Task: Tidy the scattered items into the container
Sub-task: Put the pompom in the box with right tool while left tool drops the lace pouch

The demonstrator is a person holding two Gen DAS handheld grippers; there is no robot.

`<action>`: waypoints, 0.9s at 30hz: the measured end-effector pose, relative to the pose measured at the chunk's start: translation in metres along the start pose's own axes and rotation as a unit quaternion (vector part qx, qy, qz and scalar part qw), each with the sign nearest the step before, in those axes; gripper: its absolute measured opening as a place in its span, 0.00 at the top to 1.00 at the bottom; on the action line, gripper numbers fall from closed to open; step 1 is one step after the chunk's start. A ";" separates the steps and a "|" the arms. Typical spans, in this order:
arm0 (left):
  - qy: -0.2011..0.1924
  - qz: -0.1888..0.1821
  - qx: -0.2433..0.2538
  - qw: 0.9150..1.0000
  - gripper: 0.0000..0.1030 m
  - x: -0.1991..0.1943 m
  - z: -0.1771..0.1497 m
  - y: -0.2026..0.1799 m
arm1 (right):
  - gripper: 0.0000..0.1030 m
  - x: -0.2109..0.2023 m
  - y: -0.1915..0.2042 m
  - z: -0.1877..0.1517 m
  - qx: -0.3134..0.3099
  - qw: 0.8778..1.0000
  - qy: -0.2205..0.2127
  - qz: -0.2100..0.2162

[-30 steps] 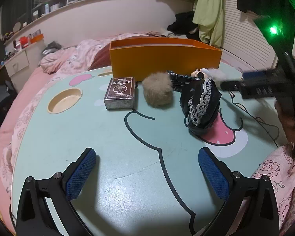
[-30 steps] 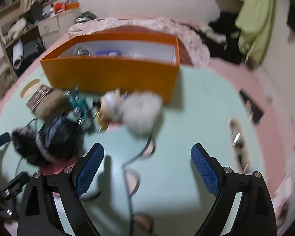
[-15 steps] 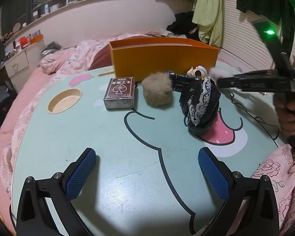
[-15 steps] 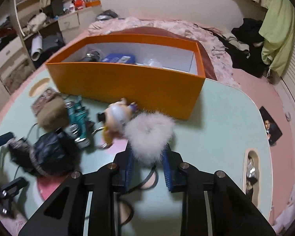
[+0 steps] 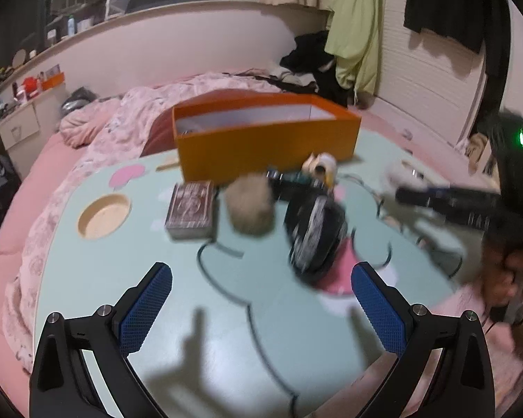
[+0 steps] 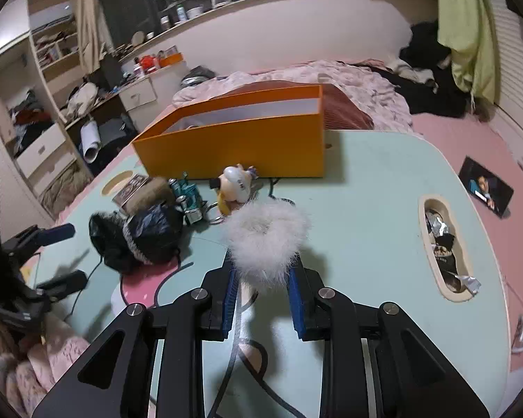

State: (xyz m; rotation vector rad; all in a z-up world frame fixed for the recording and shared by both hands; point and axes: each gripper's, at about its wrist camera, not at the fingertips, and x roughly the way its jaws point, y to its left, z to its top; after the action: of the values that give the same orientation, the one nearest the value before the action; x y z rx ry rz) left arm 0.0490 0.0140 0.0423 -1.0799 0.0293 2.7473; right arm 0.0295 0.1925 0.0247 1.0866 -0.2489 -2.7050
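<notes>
Your right gripper [image 6: 263,275] has its fingers clamped on the white fluffy ball [image 6: 266,238], held above the bench [image 6: 366,209] with the orange box [image 6: 233,149] at 12 o'clock, while your left gripper [image 5: 261,304] has its fingers wide apart and empty.

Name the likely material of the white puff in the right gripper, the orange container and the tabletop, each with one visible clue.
White puff: probably faux or real fur; long, wispy fibres.
Orange container: likely matte cardboard; thin straight walls, white inside.
Tabletop: seemingly smooth printed board or plastic; mint surface with cartoon outlines and a soft sheen.
</notes>
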 end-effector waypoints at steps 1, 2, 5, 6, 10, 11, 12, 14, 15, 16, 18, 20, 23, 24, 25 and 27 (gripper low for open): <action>0.001 -0.003 0.003 1.000 0.00 0.003 0.004 -0.002 | 0.74 0.000 0.000 0.001 0.000 1.000 -0.001 0.000; 0.001 -0.008 0.009 1.000 0.00 0.006 0.008 -0.005 | 0.74 0.000 0.001 0.000 -0.002 1.000 -0.002 -0.001; 0.003 -0.030 0.020 0.999 0.00 0.018 0.019 -0.016 | 0.74 0.001 0.001 0.000 -0.010 1.000 -0.005 -0.004; 0.004 -0.039 0.021 0.999 0.00 0.022 0.023 -0.020 | 0.74 0.000 0.002 0.000 -0.012 1.000 -0.006 -0.004; 0.024 -0.050 0.055 0.997 0.37 0.040 0.028 -0.039 | 0.74 0.001 0.002 0.000 -0.013 1.000 -0.008 -0.004; 0.033 -0.046 0.065 0.996 0.67 0.044 0.026 -0.043 | 0.74 0.001 0.001 0.000 -0.013 1.000 -0.009 -0.005; 0.036 -0.043 0.073 0.996 0.75 0.047 0.023 -0.046 | 0.74 0.001 0.000 0.000 -0.012 1.000 -0.010 -0.004; 0.026 -0.050 0.074 0.996 0.76 0.044 0.020 -0.045 | 0.74 0.000 0.000 -0.001 -0.010 1.000 -0.011 -0.002; 0.026 -0.060 0.067 0.996 0.76 0.041 0.019 -0.043 | 0.74 0.000 -0.001 -0.001 -0.008 1.000 -0.011 -0.002; 0.025 -0.070 0.059 0.995 0.77 0.037 0.018 -0.041 | 0.74 0.000 -0.001 -0.001 -0.006 1.000 -0.011 -0.001; 0.019 -0.081 0.047 0.995 0.77 0.026 0.015 -0.035 | 0.74 0.000 -0.002 -0.001 -0.004 1.000 -0.011 0.001; 0.007 -0.079 0.038 0.996 0.77 0.014 0.013 -0.031 | 0.74 0.000 -0.002 -0.001 -0.001 1.000 -0.010 0.006; -0.011 -0.082 0.022 0.996 0.77 -0.004 0.013 -0.021 | 0.74 0.001 0.003 0.000 -0.003 1.000 -0.005 0.009; -0.017 -0.082 0.014 0.996 0.77 -0.009 0.015 -0.017 | 0.74 0.001 0.005 0.000 -0.005 1.000 -0.003 0.007; -0.022 -0.081 0.009 0.996 0.77 -0.012 0.018 -0.013 | 0.74 0.002 0.008 0.001 -0.007 1.000 -0.001 0.007; -0.035 -0.075 0.001 0.997 0.77 -0.018 0.027 -0.004 | 0.74 0.001 0.013 0.005 -0.009 1.000 -0.001 0.006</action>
State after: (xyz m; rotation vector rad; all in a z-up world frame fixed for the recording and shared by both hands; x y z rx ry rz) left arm 0.0446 0.0172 0.0750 -0.9443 -0.0560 2.6471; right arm 0.0267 0.1802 0.0304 1.0746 -0.2300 -2.6929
